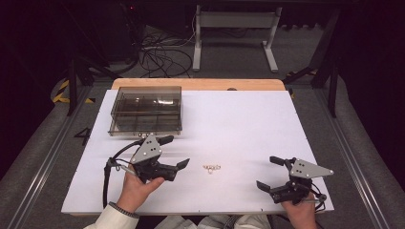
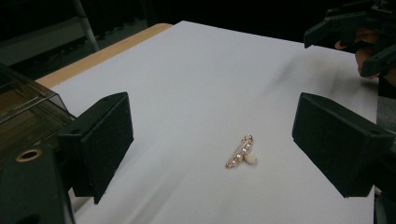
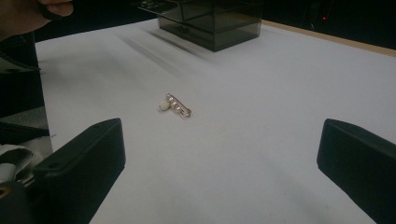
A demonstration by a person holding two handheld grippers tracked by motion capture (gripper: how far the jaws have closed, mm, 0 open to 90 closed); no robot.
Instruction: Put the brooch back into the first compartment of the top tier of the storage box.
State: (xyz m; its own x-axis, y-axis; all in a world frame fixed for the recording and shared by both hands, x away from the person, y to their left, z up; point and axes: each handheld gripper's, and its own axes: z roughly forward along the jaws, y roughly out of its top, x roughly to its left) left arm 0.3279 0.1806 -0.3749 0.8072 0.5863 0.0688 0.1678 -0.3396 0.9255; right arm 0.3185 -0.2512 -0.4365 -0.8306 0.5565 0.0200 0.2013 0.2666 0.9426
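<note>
High view: the pearl brooch (image 1: 211,168) lies on the white tabletop (image 1: 239,119), between the left tongs (image 1: 175,151) and right tongs (image 1: 267,172), near the smoky plastic box (image 1: 146,109); both tongs gape apart, holding nothing

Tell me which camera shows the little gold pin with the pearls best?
The left gripper view: the pin lies close between the open jaws, so its pearl row and white bead are clear. The right gripper view shows it farther off and smaller. In the high view it is just a tiny glint on the white table.
</note>
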